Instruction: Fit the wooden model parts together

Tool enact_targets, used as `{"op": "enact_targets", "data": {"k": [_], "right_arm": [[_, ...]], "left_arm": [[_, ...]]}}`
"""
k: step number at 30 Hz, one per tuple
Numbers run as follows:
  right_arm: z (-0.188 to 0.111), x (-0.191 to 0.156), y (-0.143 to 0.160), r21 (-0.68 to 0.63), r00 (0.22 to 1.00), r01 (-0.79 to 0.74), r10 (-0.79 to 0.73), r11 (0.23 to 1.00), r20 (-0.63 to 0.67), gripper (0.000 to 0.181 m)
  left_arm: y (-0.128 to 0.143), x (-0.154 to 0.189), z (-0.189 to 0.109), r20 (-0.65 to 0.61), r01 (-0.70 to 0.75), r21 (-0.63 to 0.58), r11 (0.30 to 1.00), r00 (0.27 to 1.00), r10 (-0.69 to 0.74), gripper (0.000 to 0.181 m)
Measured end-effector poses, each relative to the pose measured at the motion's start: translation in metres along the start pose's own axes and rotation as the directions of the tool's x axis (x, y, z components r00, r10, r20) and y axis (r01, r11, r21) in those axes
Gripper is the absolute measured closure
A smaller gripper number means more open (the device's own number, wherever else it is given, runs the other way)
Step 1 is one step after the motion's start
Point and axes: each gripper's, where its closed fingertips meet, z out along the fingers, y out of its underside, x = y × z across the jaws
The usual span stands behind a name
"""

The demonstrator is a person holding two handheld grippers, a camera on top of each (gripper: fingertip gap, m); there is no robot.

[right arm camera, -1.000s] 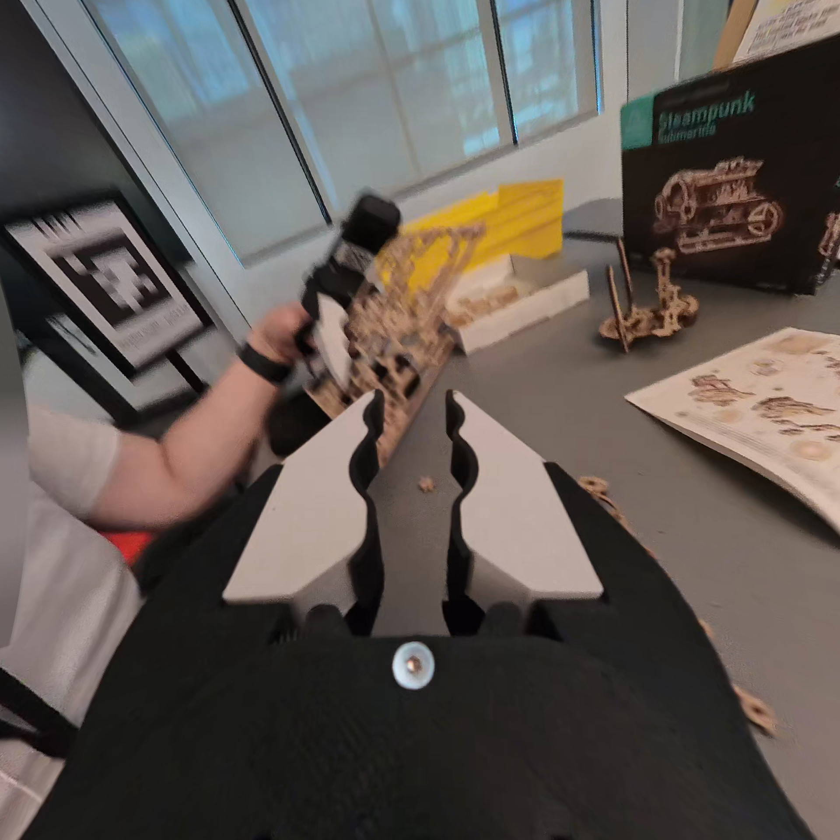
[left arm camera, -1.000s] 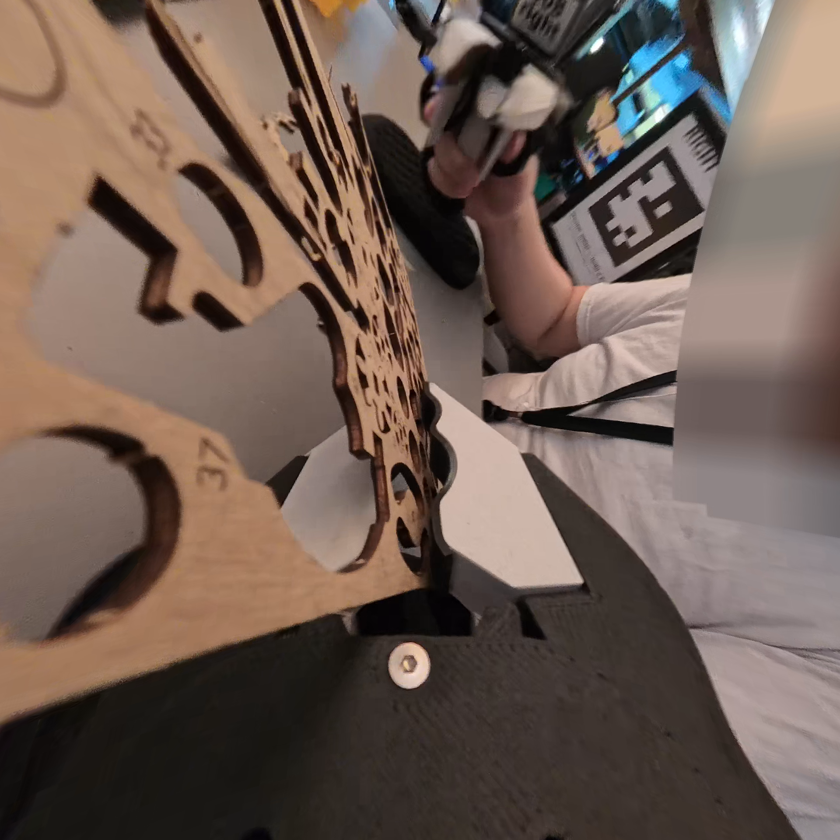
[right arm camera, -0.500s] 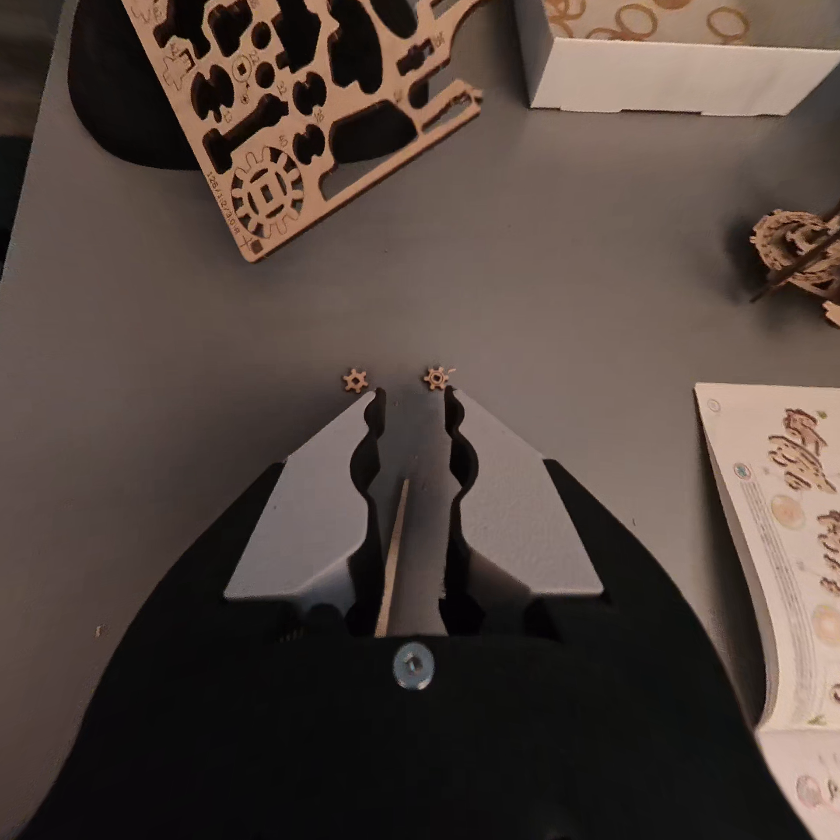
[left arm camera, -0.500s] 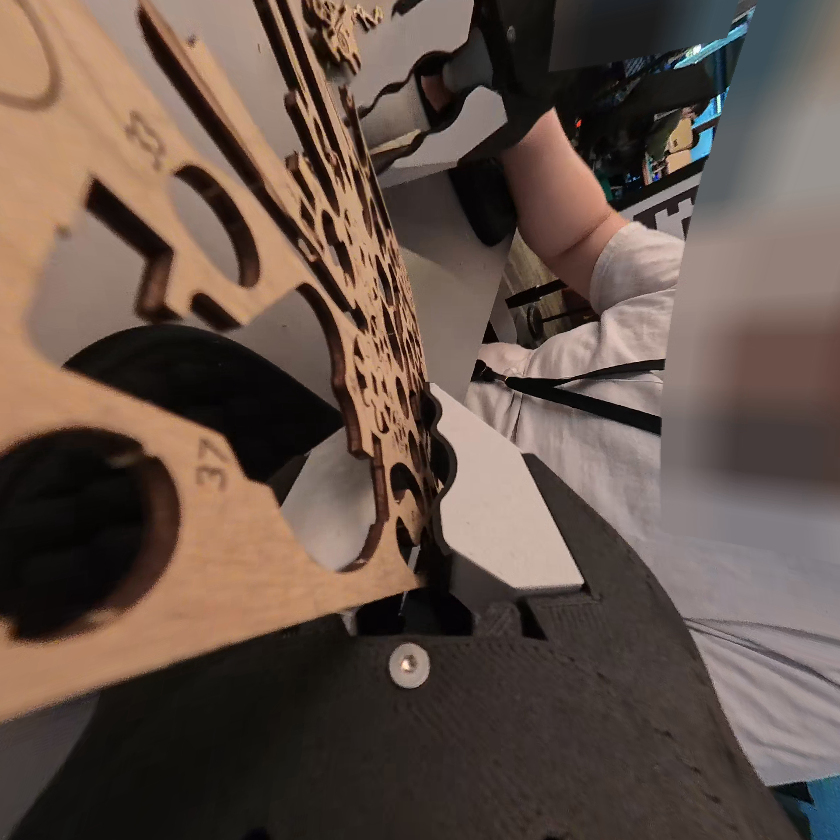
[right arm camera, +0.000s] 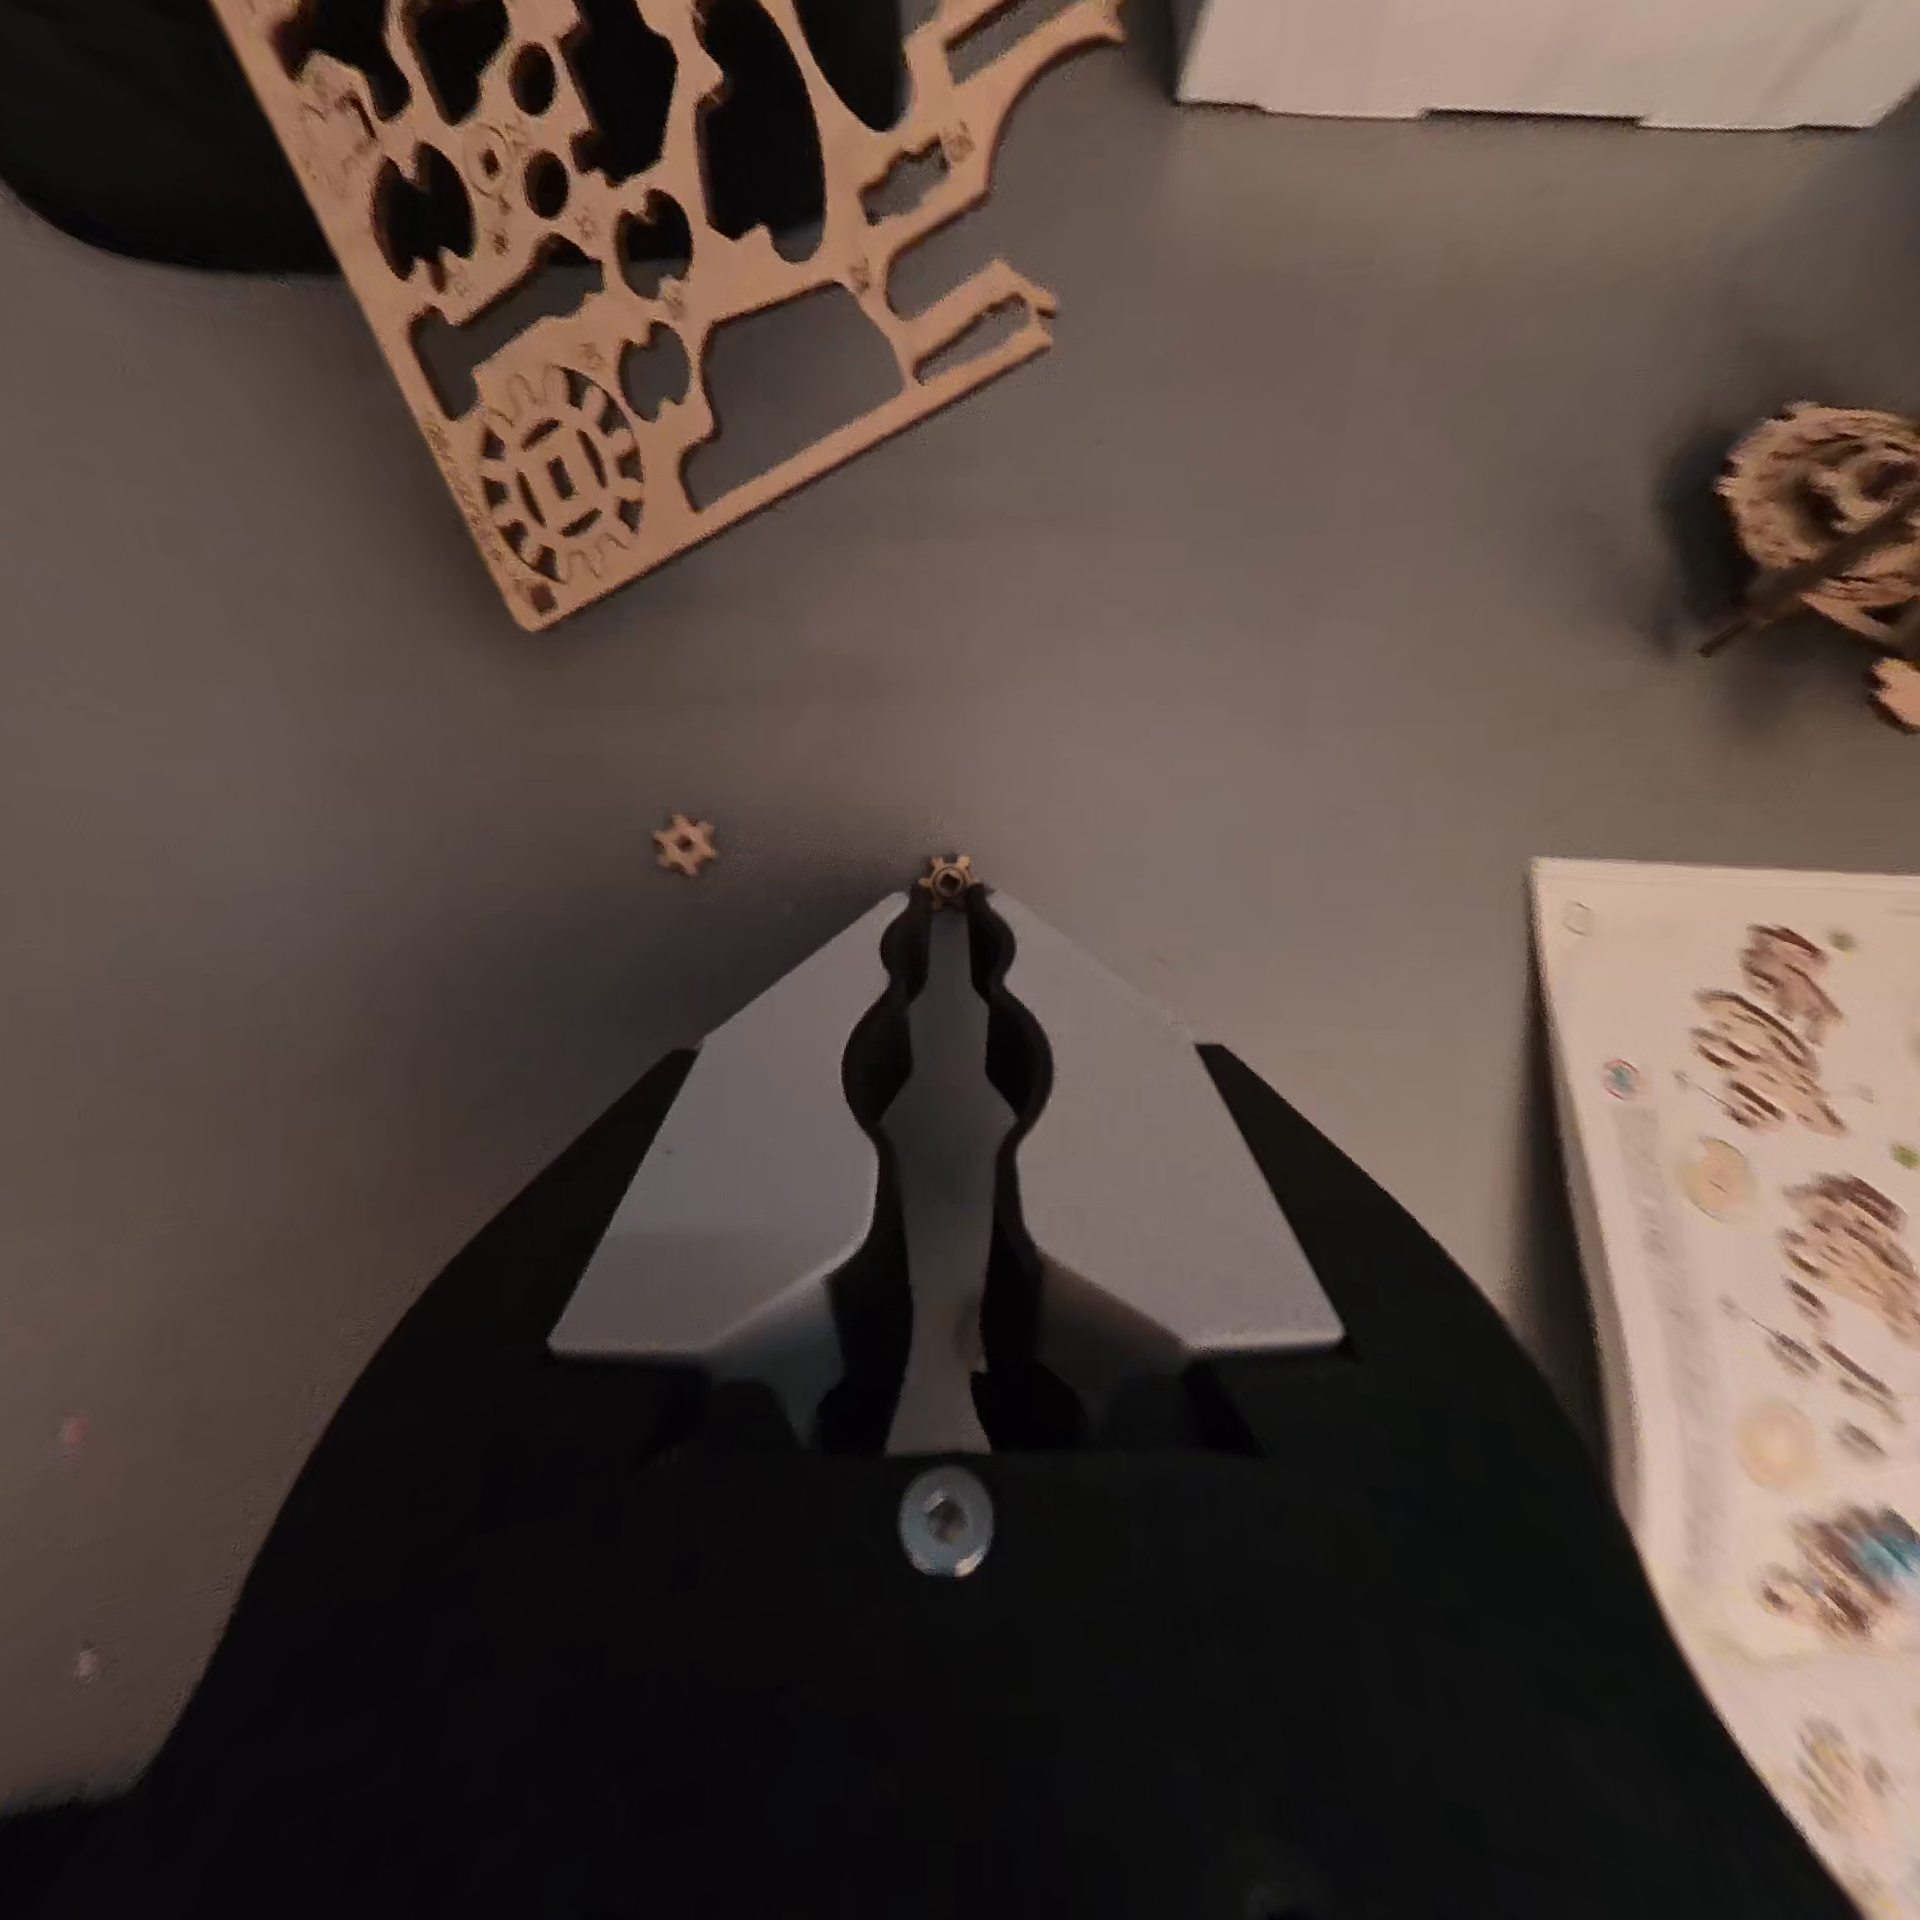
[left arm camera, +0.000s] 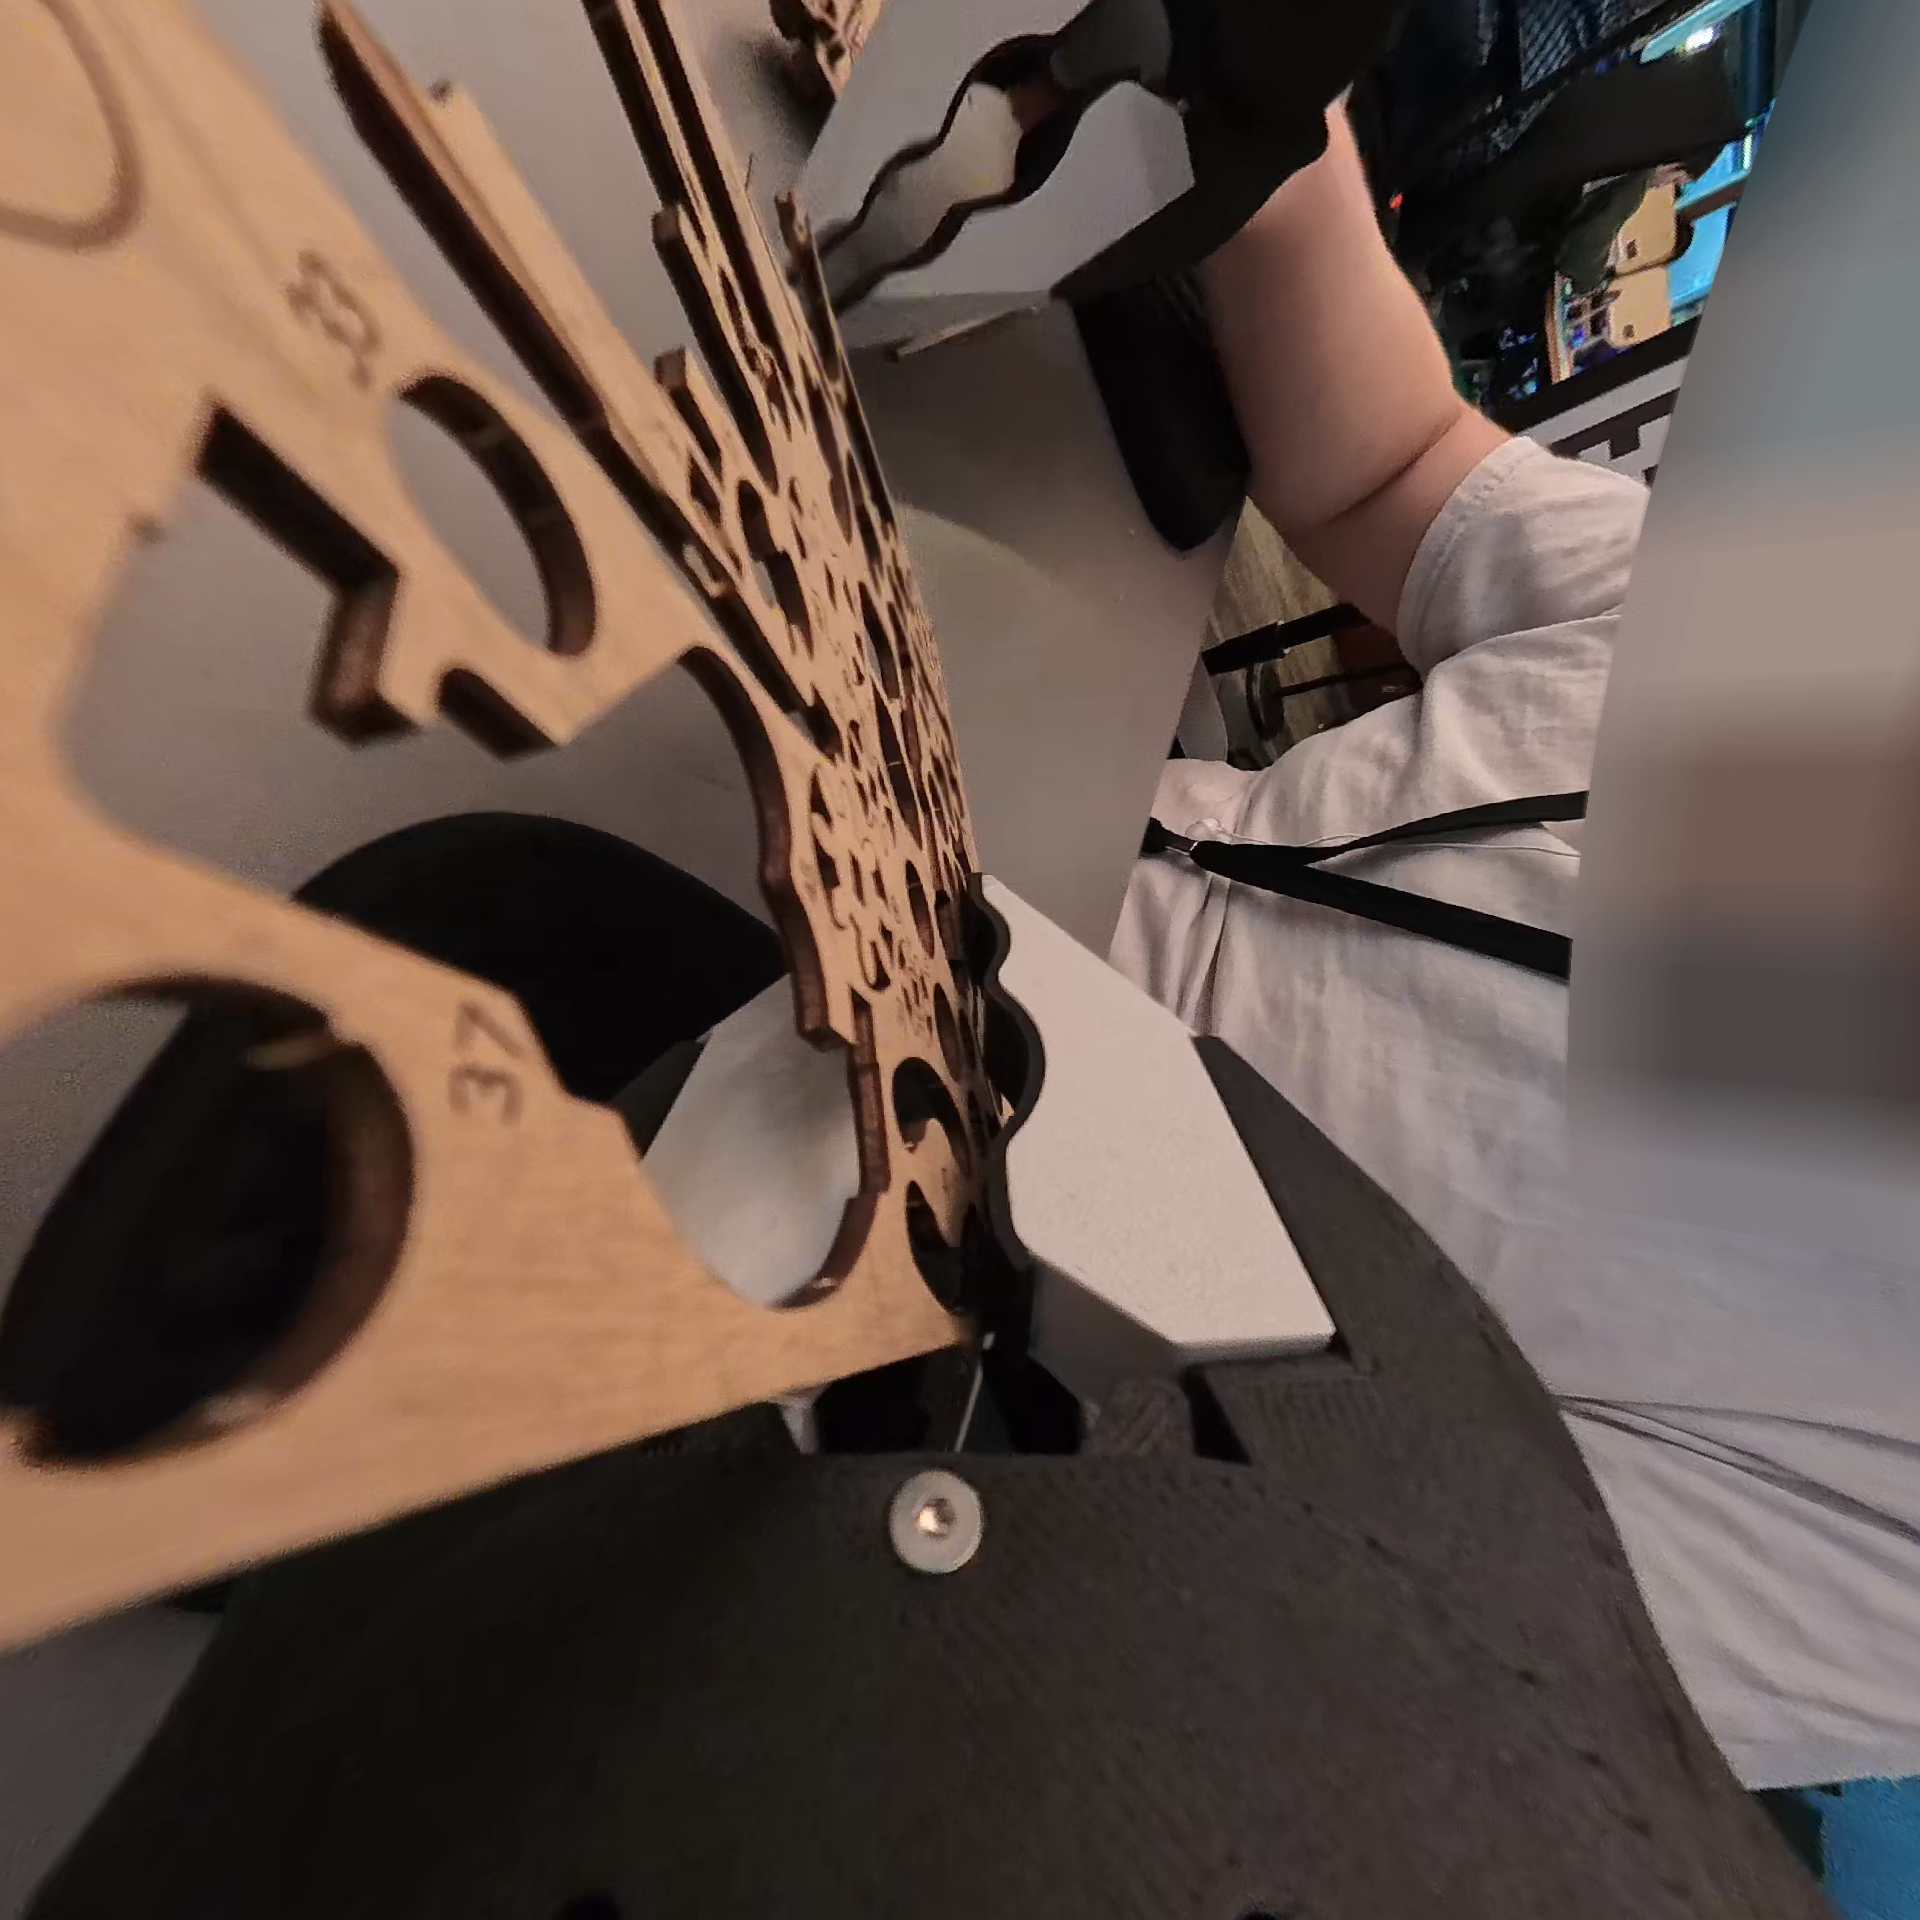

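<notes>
My left gripper (left arm camera: 956,935) is shut on a laser-cut wooden parts sheet (left arm camera: 416,1299) and holds it on edge above the grey table; the sheet hides the left finger. The same sheet (right arm camera: 665,312) shows at the top of the right wrist view. My right gripper (right arm camera: 948,902) points down at the table, its fingertips shut on a small wooden gear (right arm camera: 945,881). A second small gear (right arm camera: 686,844) lies loose on the table just to its left. The right gripper (left arm camera: 831,239) also shows at the top of the left wrist view, beyond the sheet.
A white box (right arm camera: 1507,52) stands at the far edge. A part-built wooden model (right arm camera: 1829,520) sits at the right. An open instruction booklet (right arm camera: 1745,1299) lies at the right. A person's arm (left arm camera: 1320,364) and white shirt (left arm camera: 1351,987) are close by.
My right gripper swung down over the table, moved onto the right-hand small gear and closed on it. My left gripper still holds the sheet in the same pose.
</notes>
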Motion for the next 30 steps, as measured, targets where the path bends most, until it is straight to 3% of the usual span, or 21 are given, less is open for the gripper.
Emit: {"op": "enact_targets", "data": {"k": [1,5,8,12,18,20,23,25,30], "right_arm": [[-0.004,0.007,0.004,-0.005,0.999,0.007,-0.007,1.000,-0.035,0.177],[-0.013,0.031,0.021,-0.035,0.989,-0.092,0.087,0.995,-0.115,0.177],[-0.017,0.026,0.015,0.017,0.986,-0.142,0.143,0.990,-0.088,0.171],[-0.018,-0.031,-0.016,0.165,0.994,-0.035,0.016,0.986,0.112,0.160],[0.005,-0.057,-0.012,0.074,0.986,0.033,-0.045,0.997,0.163,0.162],[0.007,-0.053,-0.011,0.055,0.990,0.026,-0.033,0.998,0.134,0.173],[0.001,-0.043,-0.006,0.019,0.995,0.070,-0.071,0.997,0.072,0.173],[-0.018,-0.021,-0.004,0.044,0.997,0.076,-0.075,0.996,-0.025,0.173],[-0.081,0.037,0.007,0.218,0.983,-0.058,0.094,0.974,-0.160,0.174]], "left_arm": [[-0.002,-0.001,0.001,0.003,-0.002,-0.005,1.000,1.000,0.002,0.178],[-0.010,-0.005,0.006,0.003,-0.022,-0.031,0.999,1.000,0.022,0.178],[-0.015,-0.008,0.008,0.015,-0.016,-0.036,0.999,1.000,0.016,0.178],[-0.018,-0.009,0.001,0.034,-0.012,-0.012,1.000,0.999,0.012,0.178],[-0.021,-0.008,-0.008,0.053,-0.003,0.017,1.000,0.999,0.002,0.178],[-0.021,-0.009,-0.007,0.056,0.009,0.012,1.000,0.998,-0.010,0.178],[-0.026,-0.008,-0.002,0.037,0.028,-0.003,1.000,0.999,-0.028,0.178],[-0.031,-0.005,0.006,-0.001,0.047,-0.027,0.999,0.999,-0.047,0.178],[-0.040,0.000,0.034,-0.126,0.111,-0.139,0.984,0.984,-0.129,0.178]]}}
